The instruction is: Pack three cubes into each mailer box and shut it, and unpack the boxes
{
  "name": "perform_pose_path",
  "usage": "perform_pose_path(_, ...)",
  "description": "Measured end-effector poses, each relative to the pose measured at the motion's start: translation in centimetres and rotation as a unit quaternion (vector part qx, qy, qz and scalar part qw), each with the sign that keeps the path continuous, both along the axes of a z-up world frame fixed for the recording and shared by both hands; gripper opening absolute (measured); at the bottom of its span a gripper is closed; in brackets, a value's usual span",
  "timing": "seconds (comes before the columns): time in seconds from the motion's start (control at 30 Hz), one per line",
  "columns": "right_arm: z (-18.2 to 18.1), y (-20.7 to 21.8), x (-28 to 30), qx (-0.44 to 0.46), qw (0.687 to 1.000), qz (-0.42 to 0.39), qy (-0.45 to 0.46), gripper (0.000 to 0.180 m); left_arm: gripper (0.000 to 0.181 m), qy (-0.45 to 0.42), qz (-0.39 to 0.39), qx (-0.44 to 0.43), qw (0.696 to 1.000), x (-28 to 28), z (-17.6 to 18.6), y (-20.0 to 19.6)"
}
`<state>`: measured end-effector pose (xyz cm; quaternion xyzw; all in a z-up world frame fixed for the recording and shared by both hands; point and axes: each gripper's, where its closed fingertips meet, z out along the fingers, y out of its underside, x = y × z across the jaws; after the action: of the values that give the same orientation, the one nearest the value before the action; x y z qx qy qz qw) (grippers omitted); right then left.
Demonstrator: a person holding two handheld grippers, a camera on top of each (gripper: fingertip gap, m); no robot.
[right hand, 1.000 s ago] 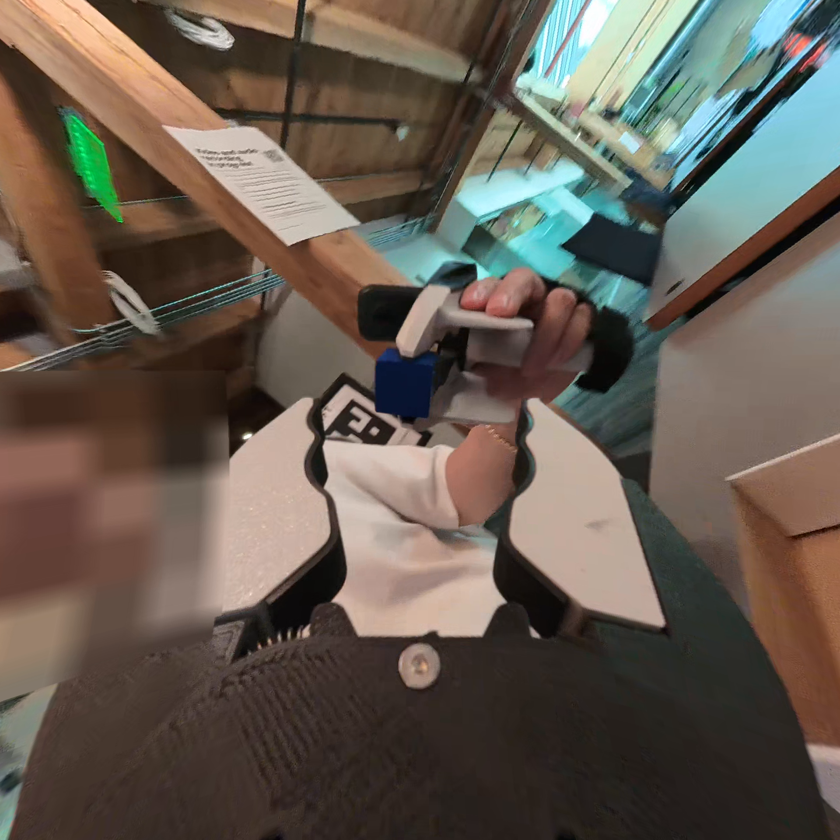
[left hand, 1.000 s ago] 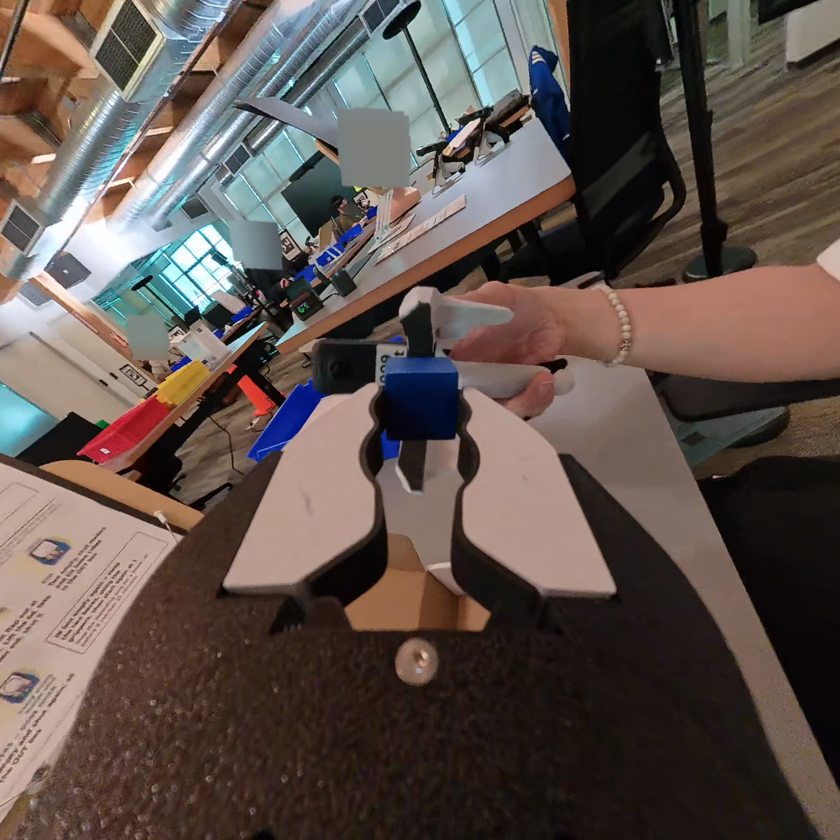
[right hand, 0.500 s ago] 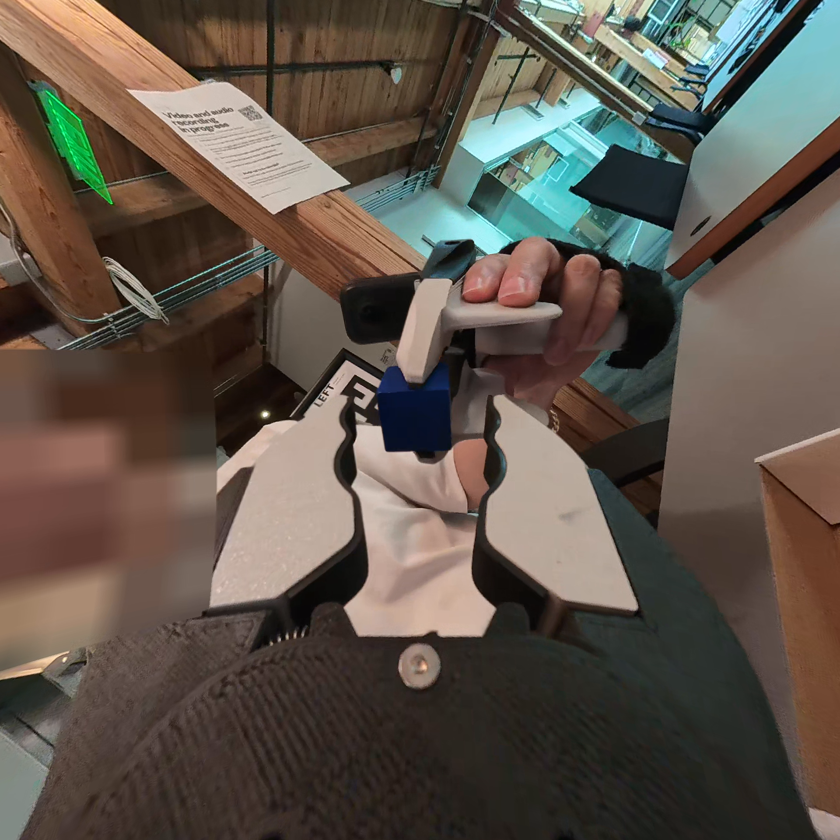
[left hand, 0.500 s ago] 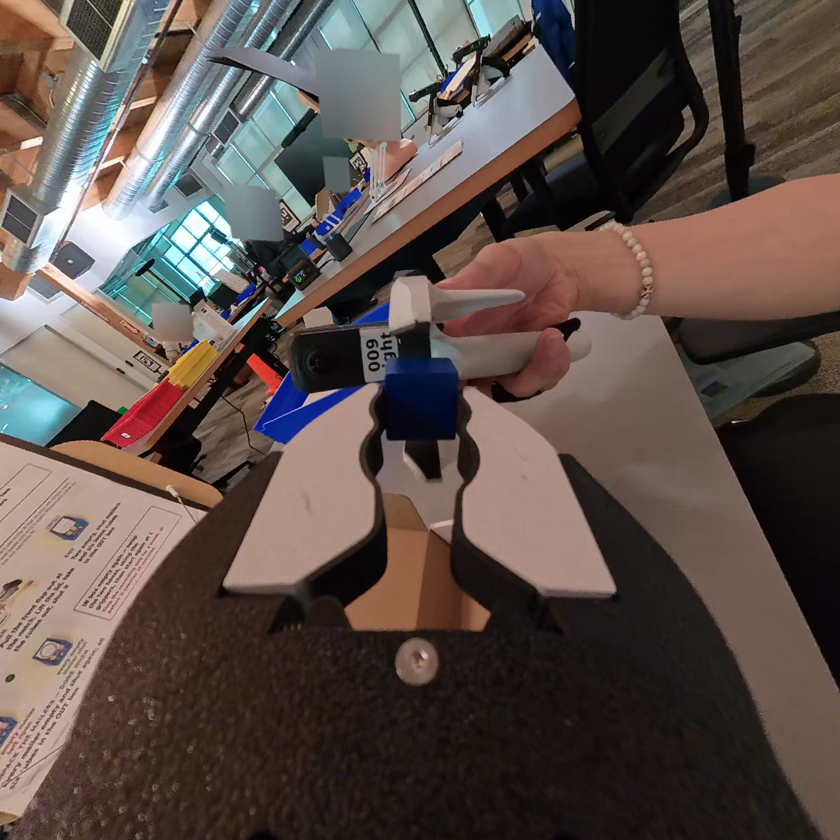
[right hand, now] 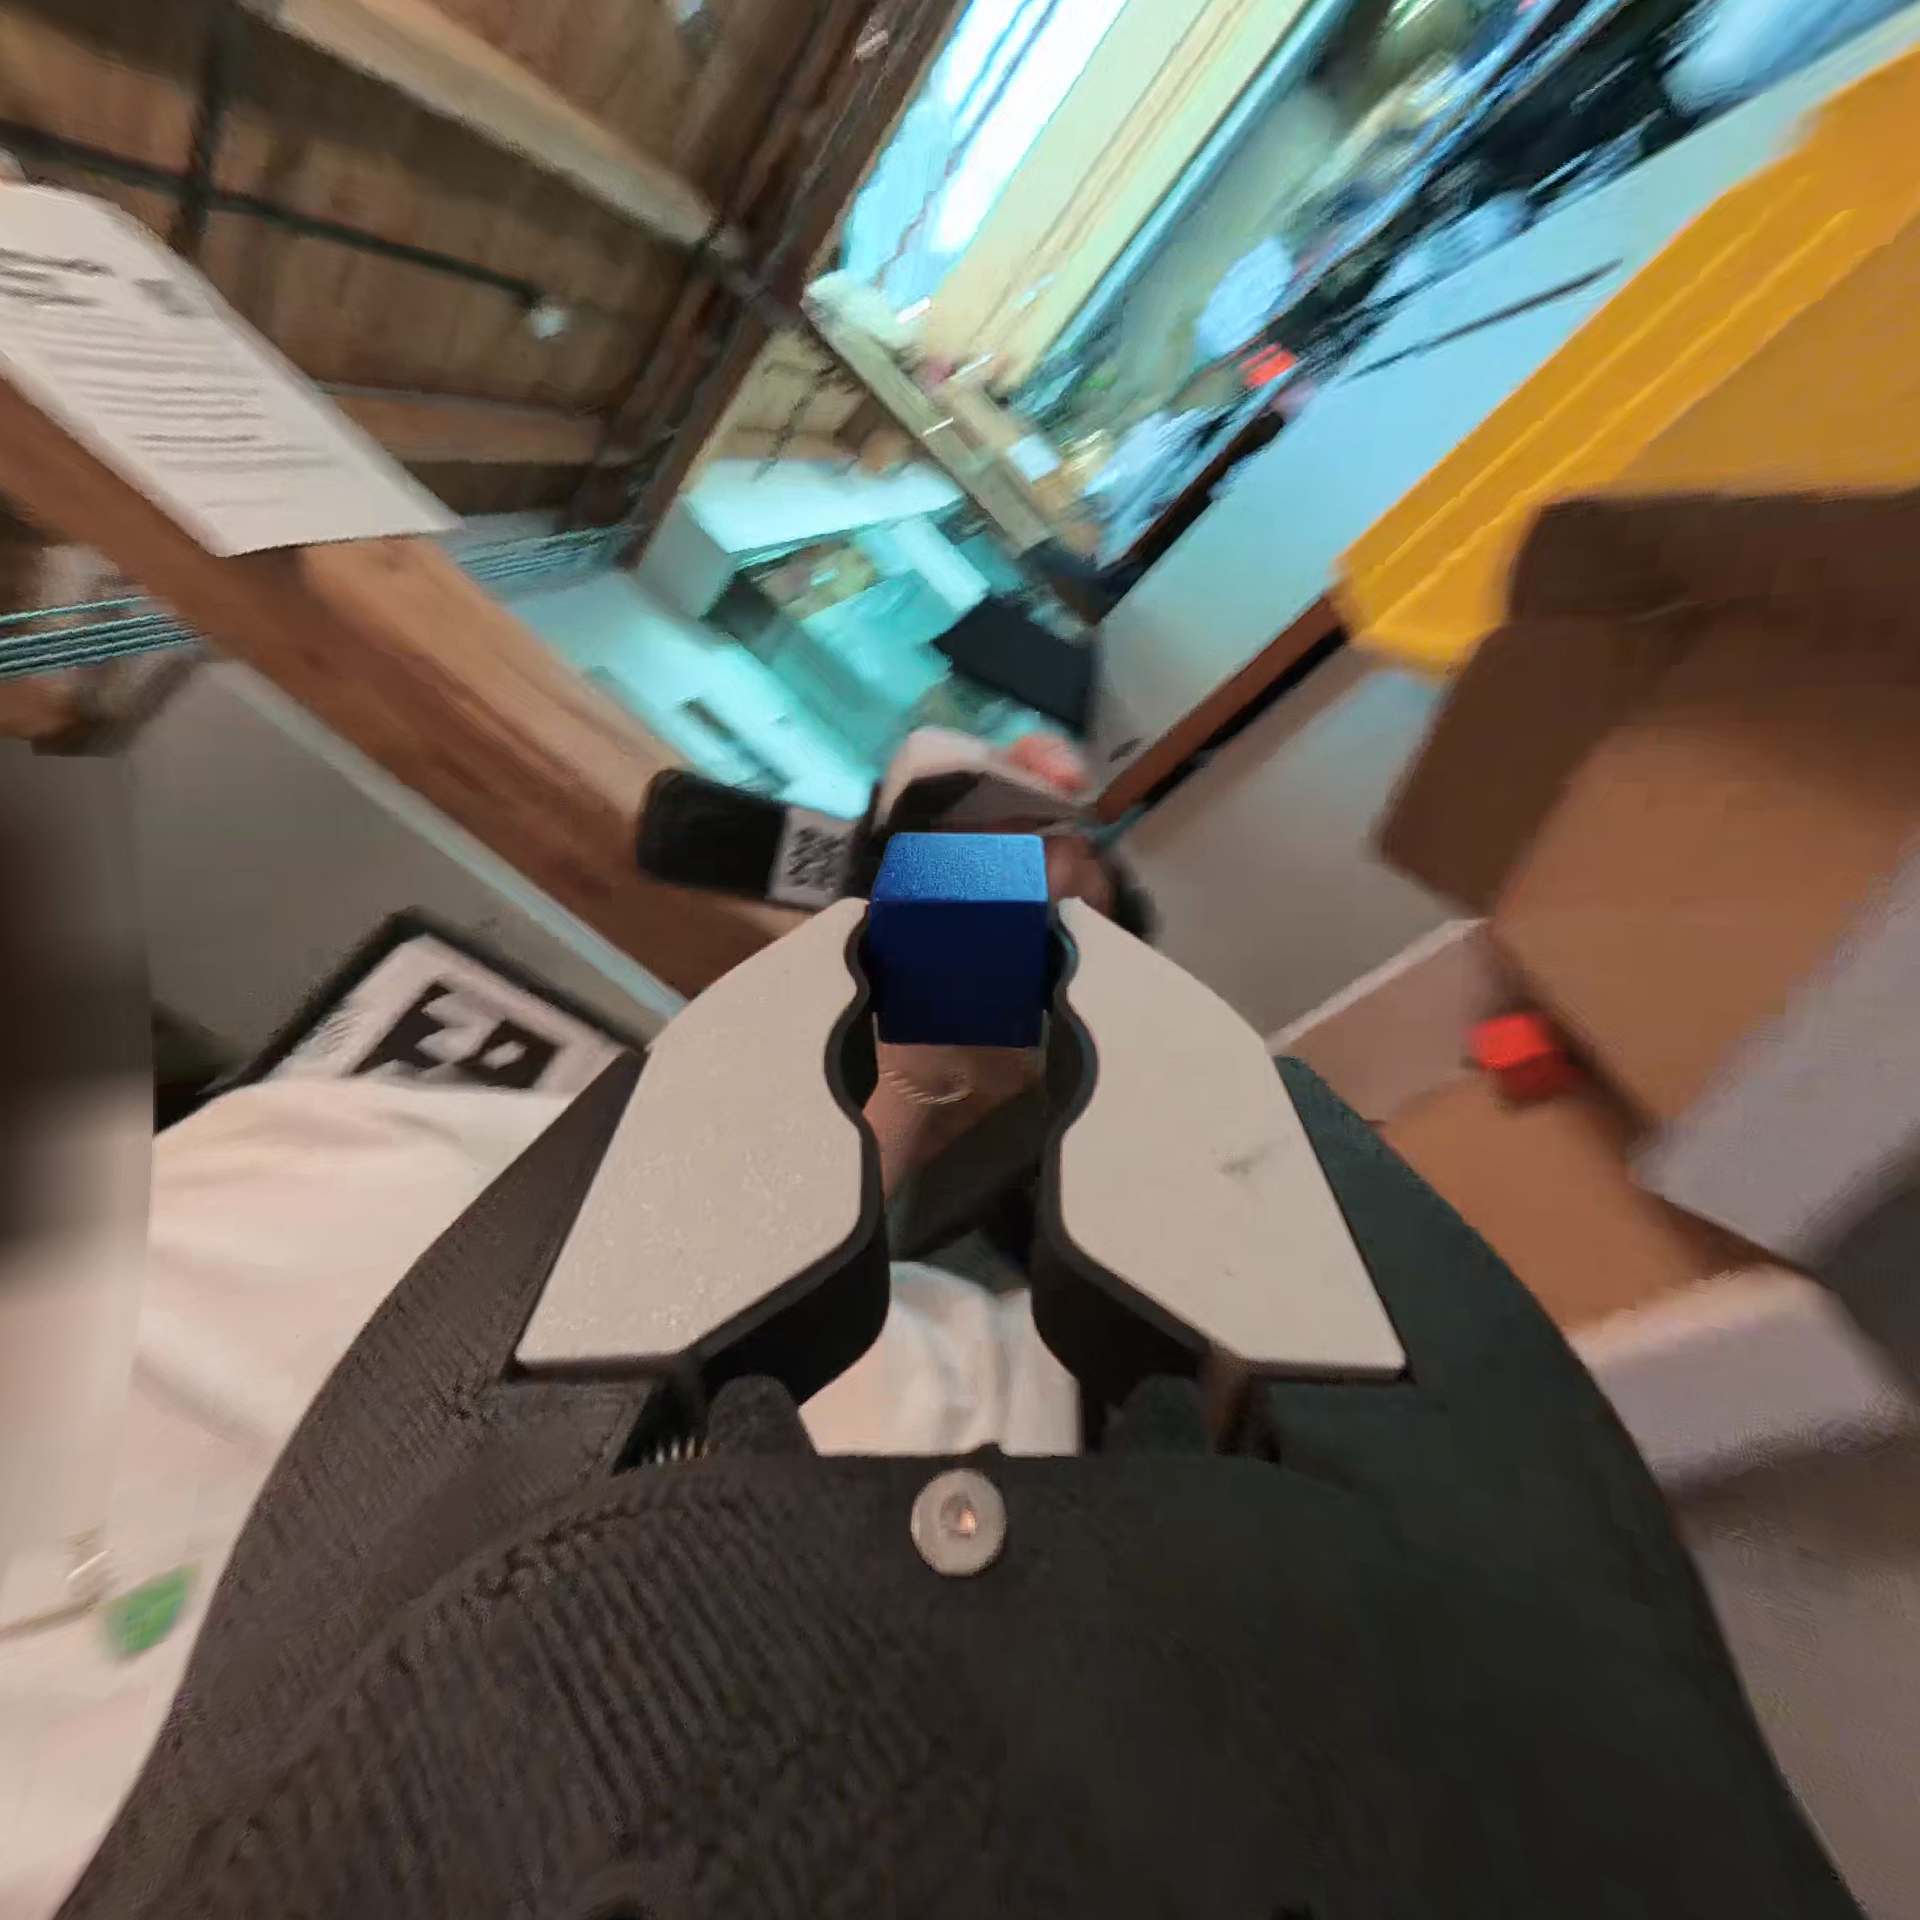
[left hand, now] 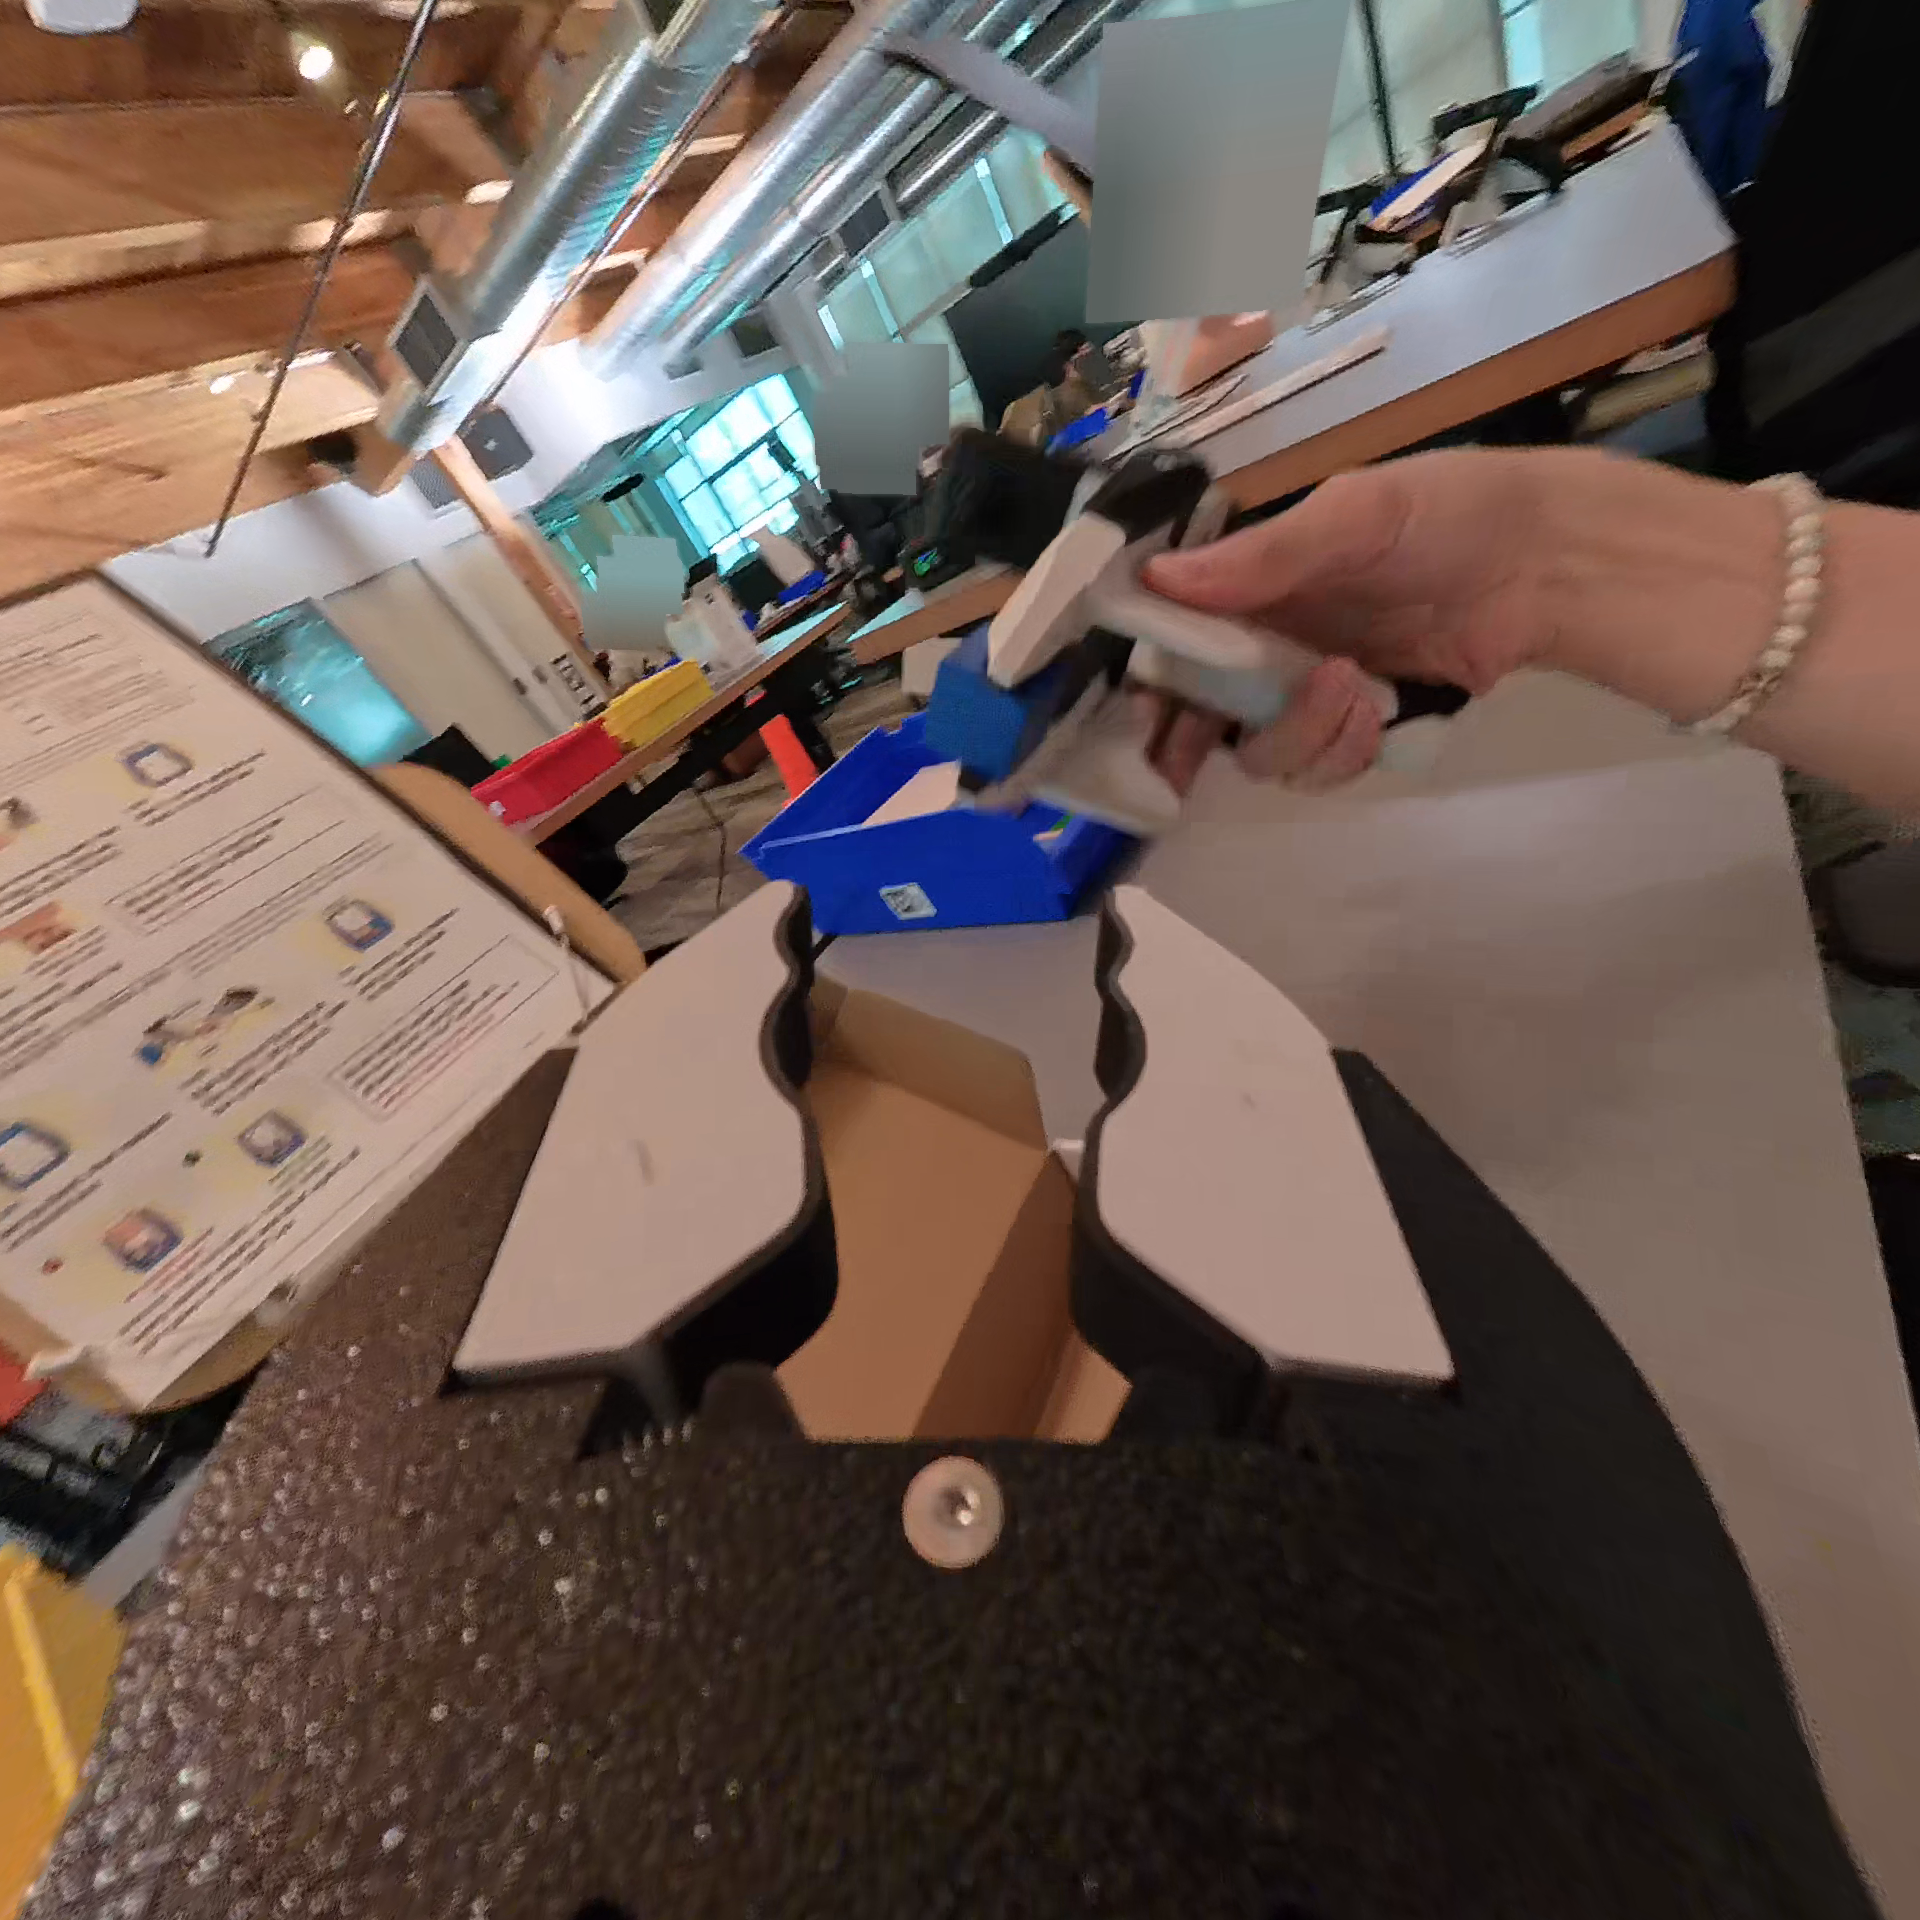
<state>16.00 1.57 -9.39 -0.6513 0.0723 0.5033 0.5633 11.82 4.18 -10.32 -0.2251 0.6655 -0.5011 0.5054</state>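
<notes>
One cube (right hand: 958,940) sits clamped in my right tongs (right hand: 958,971); left tongs (left hand: 948,997) gape over the open box (left hand: 925,1195); packing seems unfinished.

Grey table (left hand: 1455,987): blue bin (left hand: 935,878), cardboard box (left hand: 935,1195).

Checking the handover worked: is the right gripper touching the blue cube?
Touching. In the right wrist view both fingers of the right gripper press the sides of the blue cube, no gap.
</notes>
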Motion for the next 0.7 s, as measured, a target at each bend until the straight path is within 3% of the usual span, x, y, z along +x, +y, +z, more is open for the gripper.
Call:
perform_pose_path(0.03, -0.3, -0.6, 2.4, -0.018, 0.997, -0.064, -0.032, 0.029, 0.048, 0.009, 0.019, -0.005, 1.0, 0.0, -0.4, 0.7)
perform_pose_path(0.1, -1.4, -3.0, 8.0, -0.071, 0.971, -0.201, -0.109, 0.028, 0.043, 0.04, 0.059, -0.01, 0.997, 0.0, -1.6, 2.2)
perform_pose_path(0.17, -2.2, -6.4, 13.5, -0.123, 0.925, -0.321, -0.164, 0.028, 0.04, 0.075, 0.084, -0.005, 0.994, 0.1, -3.2, 3.1)
perform_pose_path(0.27, -4.1, -11.4, 20.5, -0.213, 0.845, -0.432, -0.234, 0.029, 0.039, 0.125, 0.097, 0.009, 0.987, 0.2, -5.5, 3.4)
perform_pose_path(0.4, -6.9, -14.0, 27.5, -0.326, 0.78, -0.451, -0.287, 0.029, 0.039, 0.184, 0.091, 0.005, 0.979, 0.4, -7.7, 3.1)
perform_pose_path(0.57, -12.0, -14.1, 33.3, -0.473, 0.716, -0.39, -0.334, 0.029, 0.04, 0.217, 0.093, 0.01, 0.972, 0.6, -9.6, 3.3)
perform_pose_path(0.7, -15.3, -13.4, 35.0, -0.531, 0.697, -0.344, -0.338, 0.029, 0.041, 0.248, 0.104, 0.027, 0.963, 0.2, -11.2, 3.9)
